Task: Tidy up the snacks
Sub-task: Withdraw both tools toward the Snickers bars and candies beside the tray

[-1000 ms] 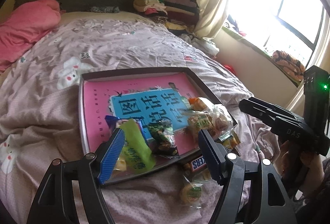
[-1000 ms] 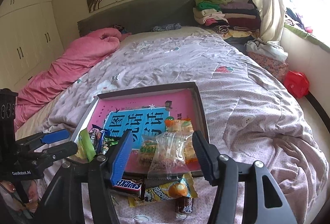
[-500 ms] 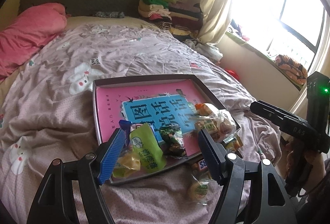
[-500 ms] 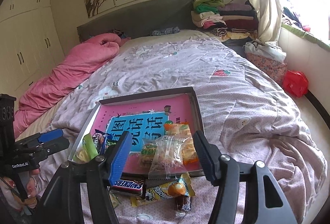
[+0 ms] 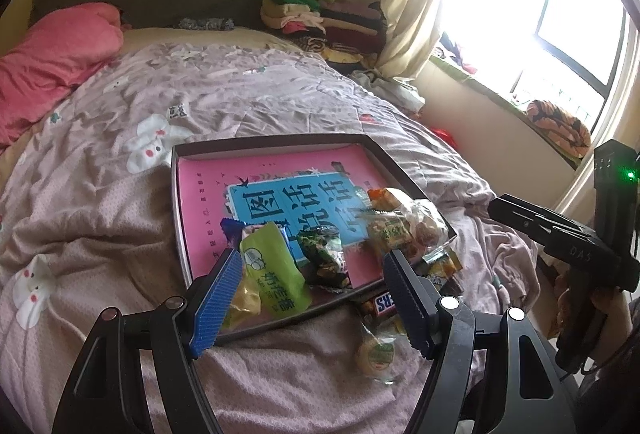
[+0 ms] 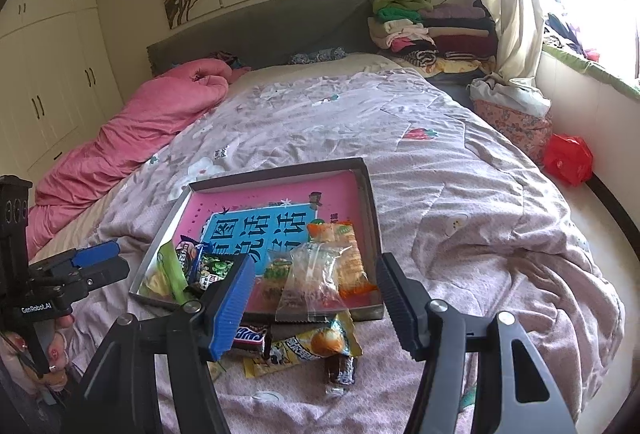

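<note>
— As seen from the left wrist, what is listed?
— Left gripper: jaws spread, nothing pinched, above the near edge of the shallow grey cardboard tray on the lilac quilt. Green snack pouch at the tray's near left corner; round green-labelled cake on the quilt off the near edge.
— And from the right wrist?
— Right gripper: jaws spread, empty. Clear plastic packet at the tray's near edge; brown Snickers bar and yellow wrapper on the quilt beside that edge.
</note>
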Demonstrator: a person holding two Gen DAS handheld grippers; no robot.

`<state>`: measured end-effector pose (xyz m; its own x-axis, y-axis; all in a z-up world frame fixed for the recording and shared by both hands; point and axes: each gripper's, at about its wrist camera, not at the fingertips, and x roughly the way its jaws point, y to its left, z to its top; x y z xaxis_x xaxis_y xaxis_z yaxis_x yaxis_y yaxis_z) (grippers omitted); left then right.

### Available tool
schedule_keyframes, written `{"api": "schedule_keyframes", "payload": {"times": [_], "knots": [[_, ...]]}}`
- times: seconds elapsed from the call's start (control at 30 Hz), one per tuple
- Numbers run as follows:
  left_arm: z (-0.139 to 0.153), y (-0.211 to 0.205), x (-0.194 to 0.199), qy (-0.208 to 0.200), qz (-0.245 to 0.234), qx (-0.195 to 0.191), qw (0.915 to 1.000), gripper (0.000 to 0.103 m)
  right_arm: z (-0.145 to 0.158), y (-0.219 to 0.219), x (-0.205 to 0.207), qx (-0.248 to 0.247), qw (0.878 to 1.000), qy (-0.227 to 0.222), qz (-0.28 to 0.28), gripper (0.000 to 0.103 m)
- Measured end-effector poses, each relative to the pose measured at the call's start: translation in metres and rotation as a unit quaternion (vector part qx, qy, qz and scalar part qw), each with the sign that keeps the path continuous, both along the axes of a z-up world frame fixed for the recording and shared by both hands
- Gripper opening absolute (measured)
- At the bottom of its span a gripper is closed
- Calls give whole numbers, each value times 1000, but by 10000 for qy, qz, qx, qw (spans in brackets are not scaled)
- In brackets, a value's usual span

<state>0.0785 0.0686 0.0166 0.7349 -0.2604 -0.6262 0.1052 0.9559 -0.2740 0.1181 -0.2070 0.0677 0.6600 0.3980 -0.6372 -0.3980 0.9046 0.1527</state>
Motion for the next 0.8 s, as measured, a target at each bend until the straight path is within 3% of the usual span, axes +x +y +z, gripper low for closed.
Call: {"api": "schedule_keyframes", "payload": {"times": [0.8], "knots": [[-14, -26, -12, 337, -224, 136, 9991, 75, -25, 13, -23, 107, 9969, 640, 437, 63]]}}
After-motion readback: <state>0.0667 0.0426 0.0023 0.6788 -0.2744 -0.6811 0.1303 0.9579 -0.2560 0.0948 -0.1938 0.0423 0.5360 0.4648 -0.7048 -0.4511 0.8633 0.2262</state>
